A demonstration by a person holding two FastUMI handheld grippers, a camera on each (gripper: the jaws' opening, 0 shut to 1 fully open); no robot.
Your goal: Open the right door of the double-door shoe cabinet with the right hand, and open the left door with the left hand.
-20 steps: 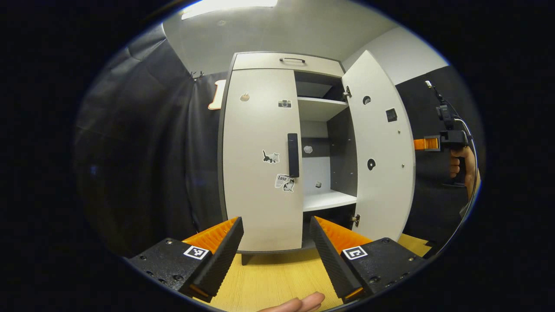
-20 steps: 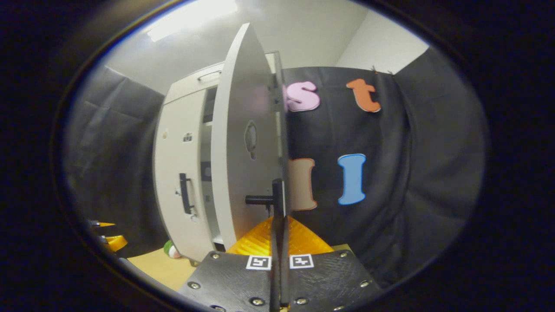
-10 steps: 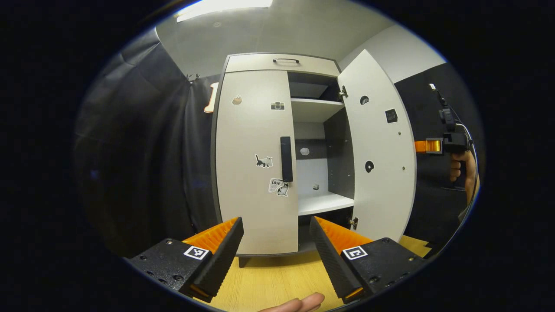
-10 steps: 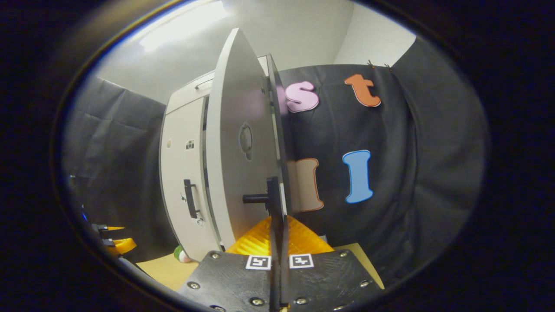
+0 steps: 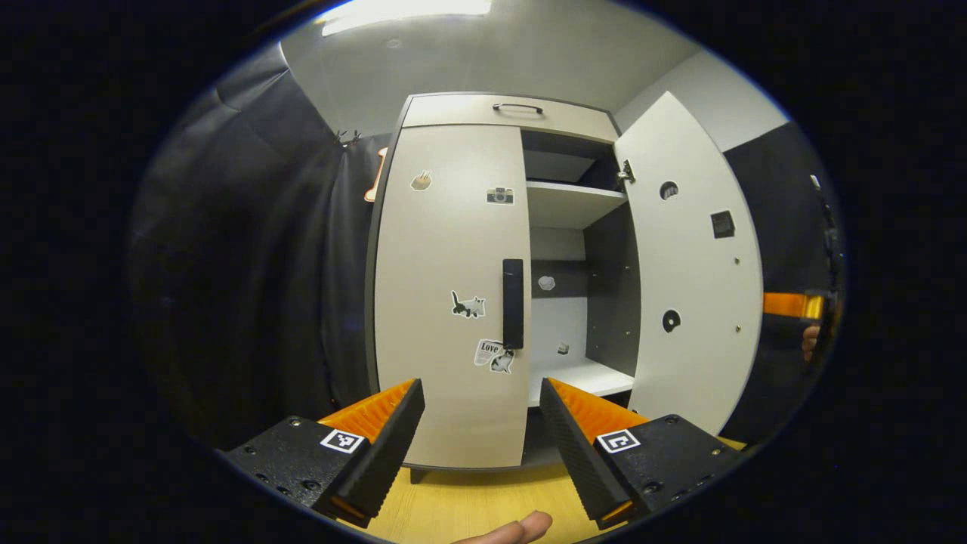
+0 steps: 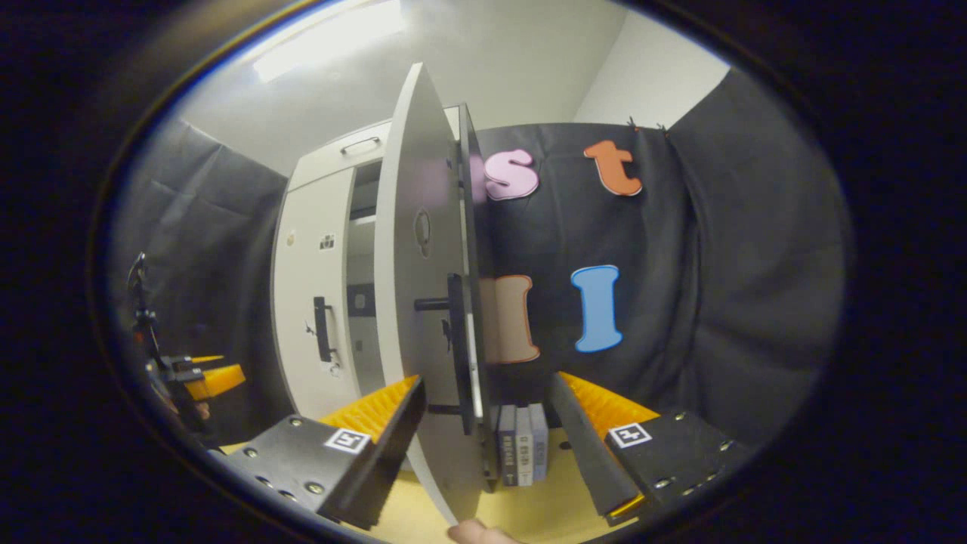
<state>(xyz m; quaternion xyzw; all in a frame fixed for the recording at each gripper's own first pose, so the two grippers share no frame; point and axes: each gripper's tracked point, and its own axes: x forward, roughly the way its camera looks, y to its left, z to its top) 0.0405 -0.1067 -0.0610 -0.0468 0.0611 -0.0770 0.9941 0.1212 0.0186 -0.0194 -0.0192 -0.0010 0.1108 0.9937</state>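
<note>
Wooden tabletop [image 5: 468,506], right door [image 5: 691,287] ajar

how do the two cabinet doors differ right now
The right door is swung wide open, showing the shelves; the left door is shut flat against the cabinet. The left door's outer face shows, with a cat sticker on it; the right door shows its inner face. Both are pale grey with a black bar handle.
</note>
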